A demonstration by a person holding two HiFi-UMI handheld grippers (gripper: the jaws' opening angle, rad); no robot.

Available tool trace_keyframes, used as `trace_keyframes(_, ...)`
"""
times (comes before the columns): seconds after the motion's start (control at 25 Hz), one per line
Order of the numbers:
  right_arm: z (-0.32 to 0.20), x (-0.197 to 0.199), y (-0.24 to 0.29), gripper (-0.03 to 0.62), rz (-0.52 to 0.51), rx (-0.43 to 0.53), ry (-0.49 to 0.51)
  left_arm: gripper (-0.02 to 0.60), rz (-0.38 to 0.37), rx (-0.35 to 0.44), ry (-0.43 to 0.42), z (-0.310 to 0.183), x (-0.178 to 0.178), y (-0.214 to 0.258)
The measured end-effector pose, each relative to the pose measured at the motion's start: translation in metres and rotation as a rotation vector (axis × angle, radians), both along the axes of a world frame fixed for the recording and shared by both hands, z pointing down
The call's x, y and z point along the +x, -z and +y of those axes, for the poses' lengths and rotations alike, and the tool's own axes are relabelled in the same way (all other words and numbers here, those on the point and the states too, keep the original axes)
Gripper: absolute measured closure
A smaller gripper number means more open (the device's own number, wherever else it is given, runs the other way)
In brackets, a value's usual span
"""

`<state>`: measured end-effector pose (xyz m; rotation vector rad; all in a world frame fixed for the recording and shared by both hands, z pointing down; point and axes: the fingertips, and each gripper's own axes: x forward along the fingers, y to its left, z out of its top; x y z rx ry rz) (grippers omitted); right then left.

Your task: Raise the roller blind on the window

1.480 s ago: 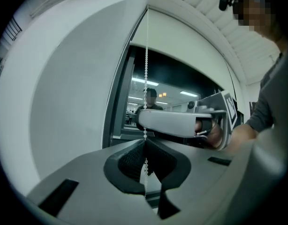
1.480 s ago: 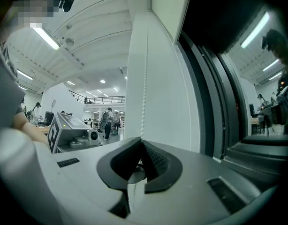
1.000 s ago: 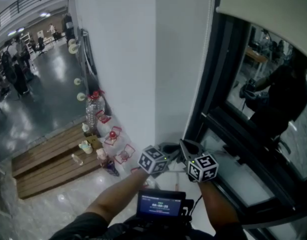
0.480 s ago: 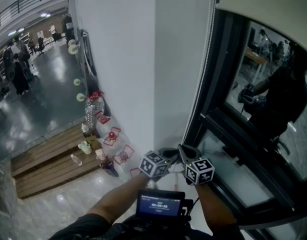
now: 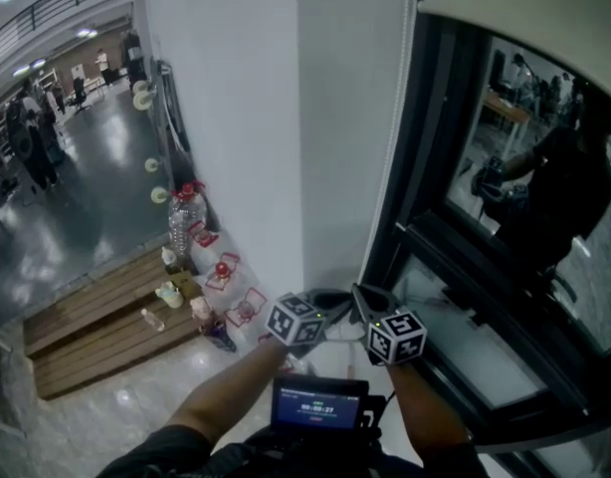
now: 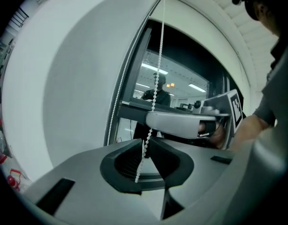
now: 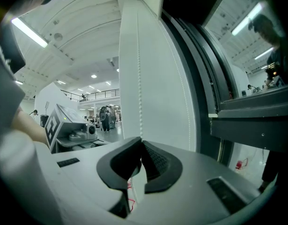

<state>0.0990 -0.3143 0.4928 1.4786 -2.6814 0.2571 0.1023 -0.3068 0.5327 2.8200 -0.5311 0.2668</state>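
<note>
A cream roller blind [image 5: 524, 3] hangs rolled high over the dark window. Its white bead chain [image 5: 387, 157] runs down beside the window frame. In the left gripper view the bead chain [image 6: 155, 88] drops between the jaws of my left gripper [image 6: 144, 143] and hangs slack below. Those jaws have just been opening and the pads stand off the chain. My right gripper [image 7: 140, 142] is shut on the other strand of bead chain [image 7: 139, 78], which rises taut from its tips. In the head view my left gripper [image 5: 325, 302] and right gripper [image 5: 363, 302] sit side by side at the frame's foot.
A white pillar [image 5: 286, 118] stands left of the window frame [image 5: 425, 167]. The glass [image 5: 544, 187] reflects a person. Below on the left are water bottles [image 5: 186, 217], red stands and a wooden platform [image 5: 97, 327]. People stand far off. A small screen [image 5: 320, 404] sits at my chest.
Both grippers have stayed at the same spot by the window frame. The left marker cube has edged slightly to the left.
</note>
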Motion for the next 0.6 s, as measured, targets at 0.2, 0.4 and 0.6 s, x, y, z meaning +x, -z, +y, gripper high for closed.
trace_keyframes(0.2,0.002,0.001,0.002,0.577,-0.022,-0.008,-0.002,0.505,0.056,0.05,0.08,-0.012,-0.035,0.059)
trace_keyframes(0.4,0.005,-0.002,0.005,0.577,0.0,0.004,0.001,0.524,0.135,0.14,0.117,-0.028,-0.029,0.175)
trace_keyframes(0.6,0.009,-0.003,0.007,0.577,0.023,0.009,-0.003,0.508,0.211,0.3,0.103,-0.031,-0.017,0.287)
